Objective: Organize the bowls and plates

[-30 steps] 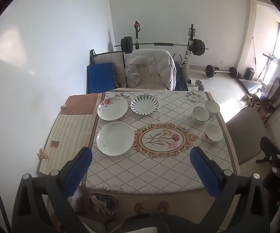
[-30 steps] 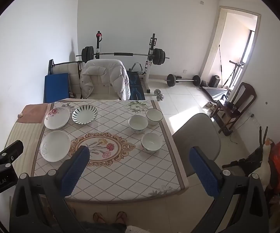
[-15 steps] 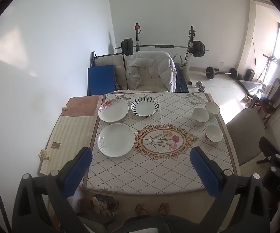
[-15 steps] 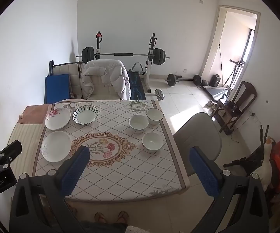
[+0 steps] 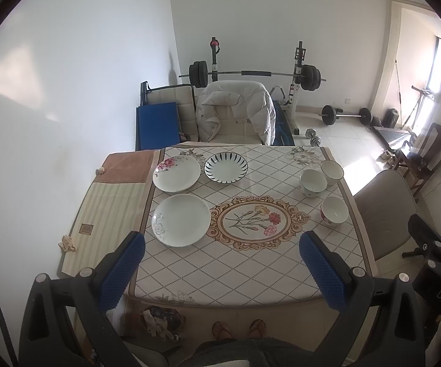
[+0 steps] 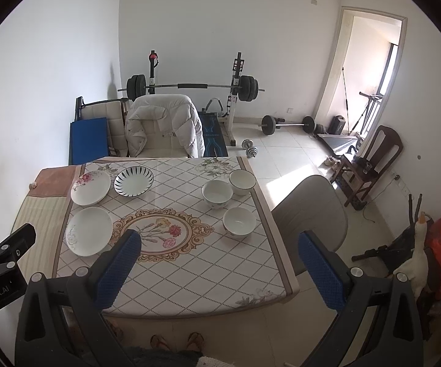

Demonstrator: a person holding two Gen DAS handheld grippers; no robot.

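Diamond-patterned tablecloth with a floral oval covers the table [image 5: 220,269]. 3 white ceramic plates [image 5: 181,220] sit spread along its left side, 3 white ceramic bowls [image 6: 239,222] clustered on its right. Left gripper [image 5: 222,258] and right gripper [image 6: 220,258] hover high above, blue-padded jaws wide, empty.

Both cameras sit slightly farther back and higher than a second ago. In the left wrist view the table [image 5: 235,263] slides toward 6 o'clock, so the plates [image 5: 180,220] sit lower and more wall shows at 12 o'clock. In the right wrist view the bowls [image 6: 239,220] drift toward 3 o'clock.
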